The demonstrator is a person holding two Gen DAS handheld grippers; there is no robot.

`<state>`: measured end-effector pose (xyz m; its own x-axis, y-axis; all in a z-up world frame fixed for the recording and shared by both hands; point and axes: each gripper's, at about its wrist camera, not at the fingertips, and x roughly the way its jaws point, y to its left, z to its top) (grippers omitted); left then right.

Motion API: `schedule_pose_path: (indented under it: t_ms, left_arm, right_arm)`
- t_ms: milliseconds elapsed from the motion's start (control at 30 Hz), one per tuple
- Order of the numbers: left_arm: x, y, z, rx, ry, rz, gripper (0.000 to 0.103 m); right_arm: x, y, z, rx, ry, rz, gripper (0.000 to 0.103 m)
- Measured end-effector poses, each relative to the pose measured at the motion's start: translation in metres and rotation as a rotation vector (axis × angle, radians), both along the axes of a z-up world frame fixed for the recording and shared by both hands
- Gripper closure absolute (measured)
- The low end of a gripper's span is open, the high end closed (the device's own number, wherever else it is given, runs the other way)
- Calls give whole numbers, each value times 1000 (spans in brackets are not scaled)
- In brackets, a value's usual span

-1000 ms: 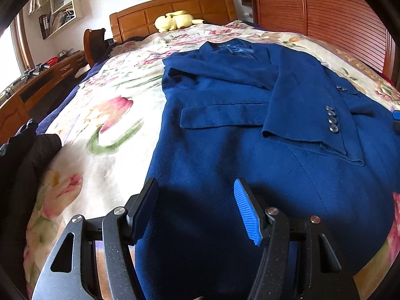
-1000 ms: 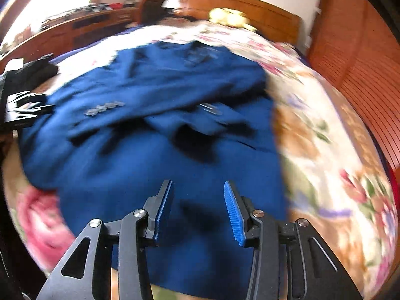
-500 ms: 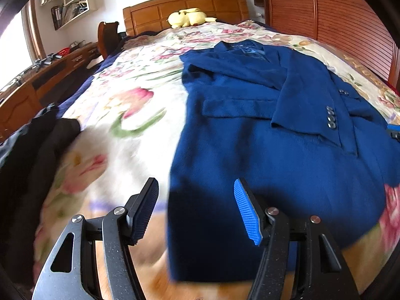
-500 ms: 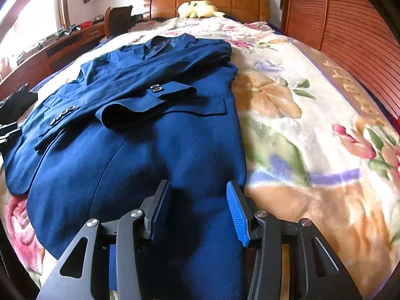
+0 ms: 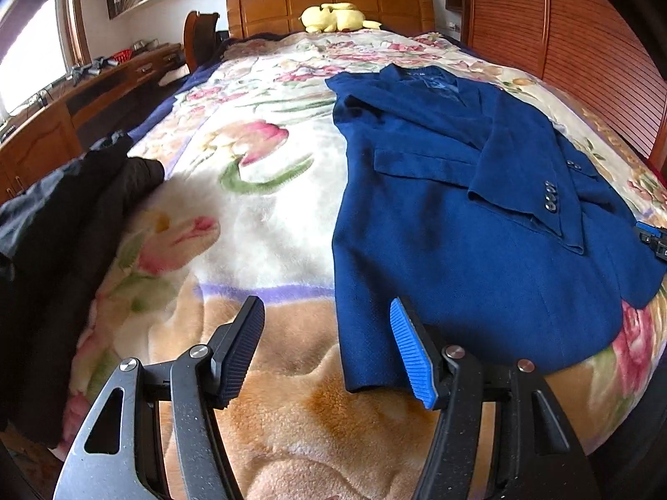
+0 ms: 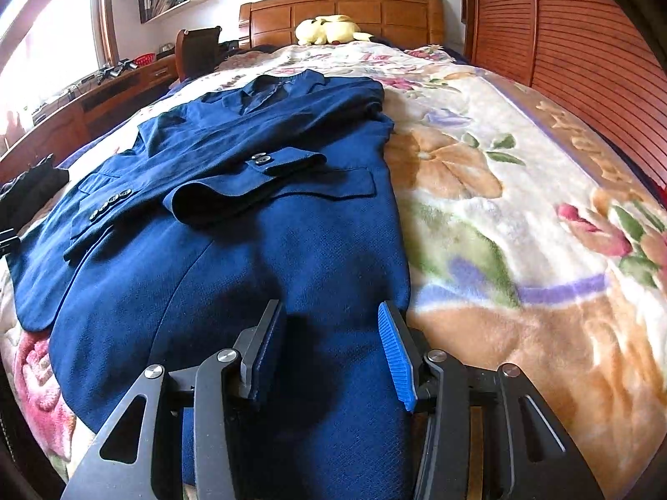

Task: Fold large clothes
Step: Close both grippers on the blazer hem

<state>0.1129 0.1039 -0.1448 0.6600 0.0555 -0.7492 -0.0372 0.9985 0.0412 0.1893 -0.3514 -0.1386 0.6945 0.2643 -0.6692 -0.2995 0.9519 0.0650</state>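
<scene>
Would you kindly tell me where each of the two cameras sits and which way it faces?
Left wrist: on the left gripper, at the foot of the bed, facing the headboard; open jaws straddle the jacket hem's corner; the right gripper's tip peeks in at the right edge.
Right wrist: on the right gripper, facing the same way; open jaws over the jacket's other hem corner.
Shared: jacket, bed, headboard, yellow plush.

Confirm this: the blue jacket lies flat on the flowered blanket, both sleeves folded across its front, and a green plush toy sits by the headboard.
Not quite. The plush toy by the headboard is yellow, not green, as the right wrist view shows. The blue jacket does lie flat on the flowered blanket with both sleeves folded across its front.
</scene>
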Motion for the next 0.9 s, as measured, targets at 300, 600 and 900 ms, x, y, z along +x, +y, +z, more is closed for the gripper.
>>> schedule_pose_path:
  t_ms: [300, 600, 900]
  left_arm:
    - [-3, -1, -14, -31, 32, -9, 39]
    - [-14, -2, -10, -87, 13, -60, 51]
    - [-22, 0, -13, -136, 3, -77, 68]
  right_arm:
    - [0, -1, 1, -1, 0, 1, 55]
    - [0, -1, 1, -7, -1, 0, 55]
    - [-3, -2, 6, -24, 22, -27, 48]
